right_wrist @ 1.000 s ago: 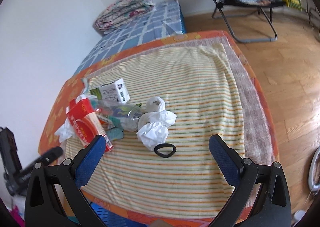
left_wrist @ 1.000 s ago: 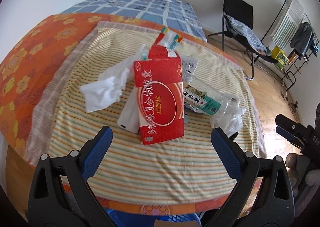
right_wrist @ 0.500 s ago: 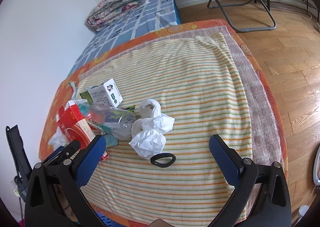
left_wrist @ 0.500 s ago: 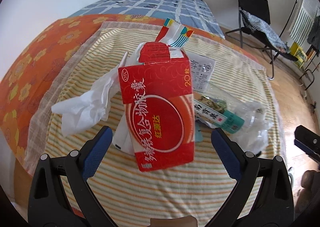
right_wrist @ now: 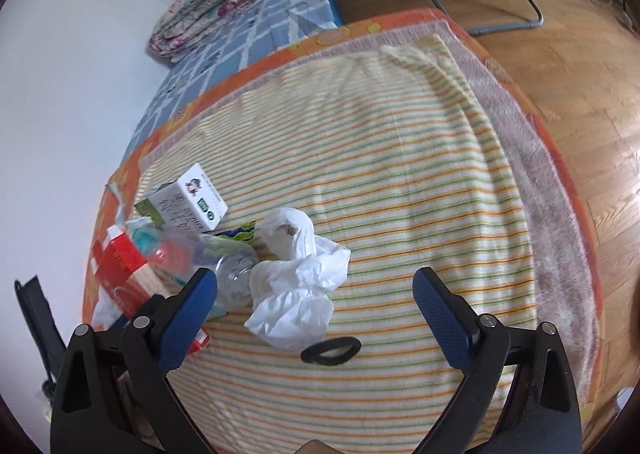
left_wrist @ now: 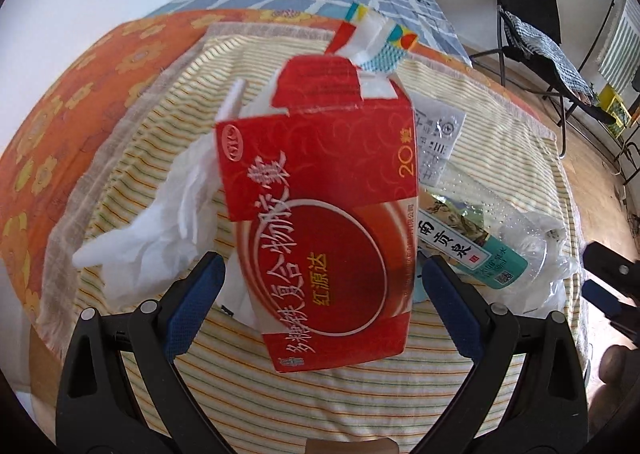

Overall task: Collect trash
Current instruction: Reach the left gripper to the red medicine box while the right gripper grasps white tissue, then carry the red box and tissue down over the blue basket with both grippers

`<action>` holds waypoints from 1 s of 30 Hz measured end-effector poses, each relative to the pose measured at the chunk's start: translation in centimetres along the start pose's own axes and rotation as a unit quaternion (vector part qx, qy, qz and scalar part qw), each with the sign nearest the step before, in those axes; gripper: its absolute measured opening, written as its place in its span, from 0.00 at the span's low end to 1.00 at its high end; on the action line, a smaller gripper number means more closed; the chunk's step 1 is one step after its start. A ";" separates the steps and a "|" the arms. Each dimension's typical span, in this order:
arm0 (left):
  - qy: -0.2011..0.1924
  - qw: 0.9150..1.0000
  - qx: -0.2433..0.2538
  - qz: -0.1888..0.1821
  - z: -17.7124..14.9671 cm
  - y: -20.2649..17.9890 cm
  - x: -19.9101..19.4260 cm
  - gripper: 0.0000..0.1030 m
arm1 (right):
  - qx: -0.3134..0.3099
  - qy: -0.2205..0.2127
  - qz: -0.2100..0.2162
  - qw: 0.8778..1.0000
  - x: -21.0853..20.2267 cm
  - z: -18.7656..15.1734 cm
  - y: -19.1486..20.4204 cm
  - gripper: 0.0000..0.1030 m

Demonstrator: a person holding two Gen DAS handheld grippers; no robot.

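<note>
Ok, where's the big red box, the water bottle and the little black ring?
red box [left_wrist: 320,214], left wrist view, front face.
water bottle [left_wrist: 476,246], left wrist view, its label.
black ring [right_wrist: 331,350], right wrist view, its front rim.

Your left hand-held gripper [left_wrist: 320,286] and right hand-held gripper [right_wrist: 314,300]: black frames, silver screws, textured blue pads [left_wrist: 192,306].

On striped cloth [right_wrist: 400,182]: 1 red box [left_wrist: 320,222], 1 white carton [right_wrist: 192,202], 1 clear bottle [left_wrist: 480,230], 2 crumpled white tissues/bags [right_wrist: 296,294] [left_wrist: 160,230], 1 black ring [right_wrist: 331,350]. Grippers: 2, left [left_wrist: 320,294] & right [right_wrist: 316,306].
</note>
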State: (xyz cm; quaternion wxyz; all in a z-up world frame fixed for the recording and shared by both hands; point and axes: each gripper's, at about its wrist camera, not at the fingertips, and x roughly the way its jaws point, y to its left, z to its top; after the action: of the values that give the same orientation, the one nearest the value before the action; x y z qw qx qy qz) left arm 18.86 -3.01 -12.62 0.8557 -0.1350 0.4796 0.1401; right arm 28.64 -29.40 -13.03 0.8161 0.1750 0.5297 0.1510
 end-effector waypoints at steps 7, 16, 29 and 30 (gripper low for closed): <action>0.008 1.000 -0.006 -0.026 0.6 0.7 0.1 0.77 | 0.010 0.025 0.002 1.000 2.3 0.3 -0.1 0.79; -0.005 0.998 -0.024 -0.056 1.1 2.9 -1.5 0.76 | 0.010 0.033 0.014 0.999 2.9 0.5 -0.2 0.44; -0.016 0.990 -0.006 -0.139 0.3 4.7 -6.7 0.76 | 0.012 -0.020 0.039 0.999 -0.9 0.6 -0.4 0.31; -0.018 0.989 -0.002 -0.143 0.2 4.8 -7.1 0.76 | 0.011 -0.025 0.042 0.999 -1.3 0.6 -0.4 0.31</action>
State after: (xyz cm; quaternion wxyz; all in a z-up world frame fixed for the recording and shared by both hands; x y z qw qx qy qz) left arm 13.65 0.71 -6.85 0.8750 -0.2013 0.4399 0.0190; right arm 28.74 -30.36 -11.94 0.8205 0.2093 0.5025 0.1746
